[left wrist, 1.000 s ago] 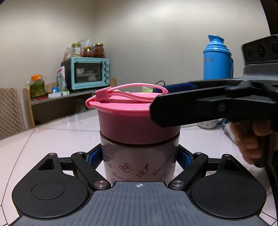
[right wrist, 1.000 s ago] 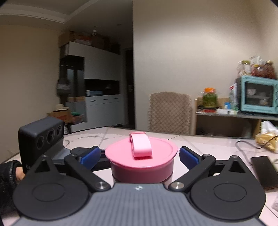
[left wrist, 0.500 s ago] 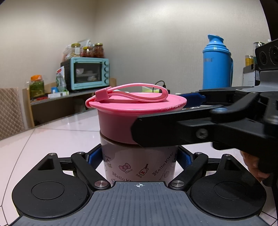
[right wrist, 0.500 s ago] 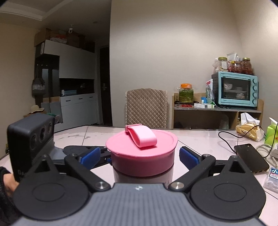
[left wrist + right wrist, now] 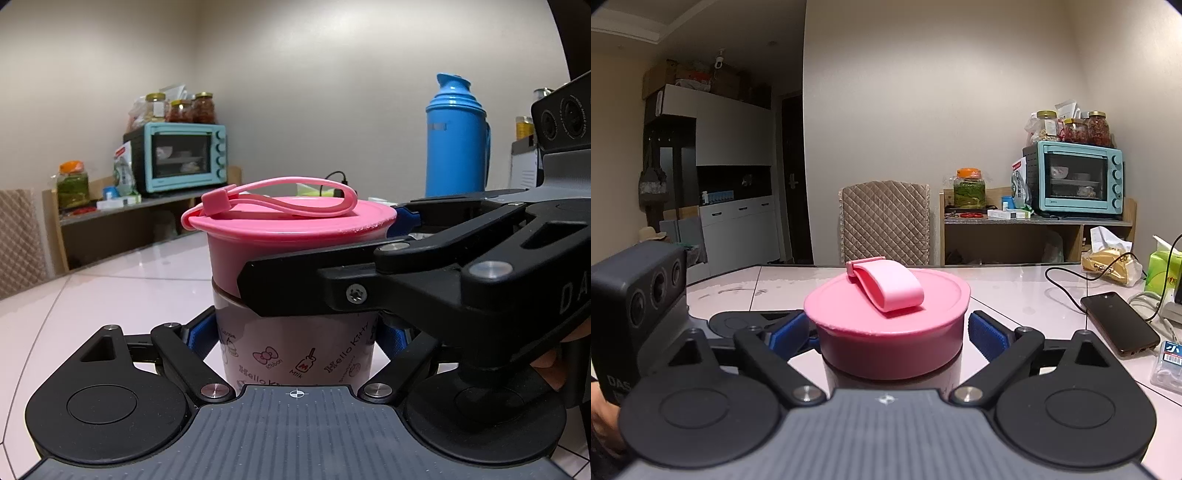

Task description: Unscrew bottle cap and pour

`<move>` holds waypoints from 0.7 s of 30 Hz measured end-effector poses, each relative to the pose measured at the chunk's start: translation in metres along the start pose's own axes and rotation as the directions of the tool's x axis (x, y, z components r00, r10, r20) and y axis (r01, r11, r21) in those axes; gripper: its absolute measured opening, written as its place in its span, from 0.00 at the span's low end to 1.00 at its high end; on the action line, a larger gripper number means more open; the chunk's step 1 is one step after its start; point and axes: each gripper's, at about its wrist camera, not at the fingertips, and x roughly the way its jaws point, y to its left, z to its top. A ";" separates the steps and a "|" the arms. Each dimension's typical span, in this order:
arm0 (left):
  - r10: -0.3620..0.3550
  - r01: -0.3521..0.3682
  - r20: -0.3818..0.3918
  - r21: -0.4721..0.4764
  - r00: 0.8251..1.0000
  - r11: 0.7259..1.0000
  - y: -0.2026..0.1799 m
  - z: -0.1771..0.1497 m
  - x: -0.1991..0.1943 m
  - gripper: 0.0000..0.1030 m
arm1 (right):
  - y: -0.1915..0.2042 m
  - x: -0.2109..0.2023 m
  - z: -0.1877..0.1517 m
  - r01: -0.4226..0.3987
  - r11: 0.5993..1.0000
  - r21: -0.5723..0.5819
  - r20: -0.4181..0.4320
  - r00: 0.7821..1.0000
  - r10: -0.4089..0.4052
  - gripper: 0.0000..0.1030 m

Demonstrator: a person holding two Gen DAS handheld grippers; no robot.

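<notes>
A Hello Kitty bottle (image 5: pixel 295 350) with a wide pink cap (image 5: pixel 291 229) and a pink strap loop stands on the pale table. My left gripper (image 5: pixel 295 336) is shut on the bottle's printed body, blue pads against both sides. My right gripper (image 5: pixel 890 336) straddles the pink cap (image 5: pixel 886 325) from the side. Its blue pads stand close to the cap with small gaps showing, so it is open. Its black finger (image 5: pixel 332 284) crosses in front of the cap in the left wrist view.
A blue thermos (image 5: pixel 456 136) stands behind on the right. A phone (image 5: pixel 1119 321) with a cable, a green carton (image 5: pixel 1167 273) and a snack bag (image 5: pixel 1108 262) lie on the table at the right. A teal oven (image 5: pixel 1075 181) sits on a shelf, a quilted chair (image 5: pixel 884 221) beyond.
My right gripper has swung around the cap and come lower and closer, its pads now level with the cap's sides. The left gripper and bottle have stayed still.
</notes>
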 end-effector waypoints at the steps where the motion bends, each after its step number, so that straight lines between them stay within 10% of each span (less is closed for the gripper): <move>1: -0.001 0.001 0.000 0.000 1.000 1.000 0.000 0.000 0.000 0.87 | 0.001 0.000 0.000 0.004 1.000 -0.001 0.000 1.000 -0.004 0.89; 21: -0.004 0.004 0.000 -0.001 1.000 1.000 0.000 0.000 -0.001 0.87 | -0.010 0.000 -0.002 -0.090 0.994 -0.059 0.006 0.996 0.091 0.83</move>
